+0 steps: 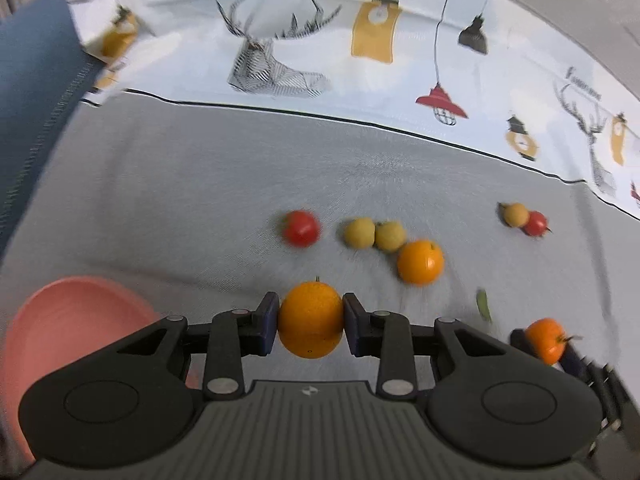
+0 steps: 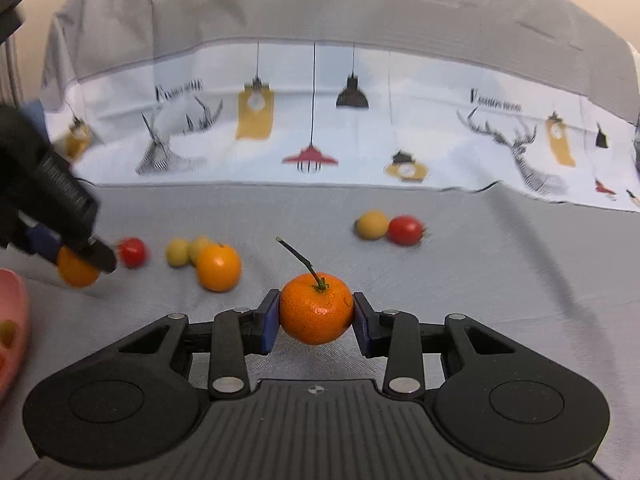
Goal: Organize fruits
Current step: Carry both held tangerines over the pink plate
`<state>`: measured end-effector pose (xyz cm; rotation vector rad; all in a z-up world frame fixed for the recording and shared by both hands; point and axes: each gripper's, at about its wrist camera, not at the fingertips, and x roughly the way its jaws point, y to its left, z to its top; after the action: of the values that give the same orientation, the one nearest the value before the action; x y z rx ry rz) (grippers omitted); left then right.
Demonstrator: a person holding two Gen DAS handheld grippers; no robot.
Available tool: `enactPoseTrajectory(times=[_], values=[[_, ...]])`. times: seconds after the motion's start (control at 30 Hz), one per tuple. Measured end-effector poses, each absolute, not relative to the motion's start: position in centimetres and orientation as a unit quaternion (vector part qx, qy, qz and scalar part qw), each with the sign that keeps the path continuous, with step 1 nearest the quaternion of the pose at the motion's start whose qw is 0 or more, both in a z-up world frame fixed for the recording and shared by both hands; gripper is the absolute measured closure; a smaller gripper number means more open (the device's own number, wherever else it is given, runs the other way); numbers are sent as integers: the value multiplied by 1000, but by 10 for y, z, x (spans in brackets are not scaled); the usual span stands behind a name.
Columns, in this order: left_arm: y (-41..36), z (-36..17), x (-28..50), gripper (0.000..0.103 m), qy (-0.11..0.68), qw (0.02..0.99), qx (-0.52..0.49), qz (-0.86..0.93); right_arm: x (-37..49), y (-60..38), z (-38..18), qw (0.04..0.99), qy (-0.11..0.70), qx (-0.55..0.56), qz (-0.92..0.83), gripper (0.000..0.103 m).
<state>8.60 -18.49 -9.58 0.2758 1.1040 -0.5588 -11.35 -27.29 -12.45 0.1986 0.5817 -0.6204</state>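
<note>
My left fingers (image 1: 311,322) pinch an orange (image 1: 311,320) near the pink bowl (image 1: 76,312), my right fingers (image 2: 316,316) a stemmed tangerine (image 2: 316,308) above the bench (image 2: 480,280) (both probably light, firm, smooth-skinned, best gripped across the middle).

A grey cloth (image 1: 200,184) covers the tabletop, and on it lie a red tomato (image 1: 301,228), two touching yellow fruits (image 1: 374,234), an orange (image 1: 420,262), another yellow-and-red pair (image 1: 525,218), and a pink plate (image 1: 76,316).
</note>
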Motion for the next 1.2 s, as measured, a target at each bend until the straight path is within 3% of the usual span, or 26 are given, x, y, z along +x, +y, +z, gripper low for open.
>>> enactPoseTrajectory(times=[0.37, 0.67, 1.2], values=[[-38, -32, -13, 65, 498, 825, 130, -234, -213, -169, -73, 913, 320, 136, -213, 64], [52, -9, -79, 65, 462, 856, 107, -206, -231, -96, -22, 951, 257, 55, -164, 64], [98, 17, -118, 65, 417, 878, 52, -230, -262, -44, 3, 961, 238, -5, -144, 64]])
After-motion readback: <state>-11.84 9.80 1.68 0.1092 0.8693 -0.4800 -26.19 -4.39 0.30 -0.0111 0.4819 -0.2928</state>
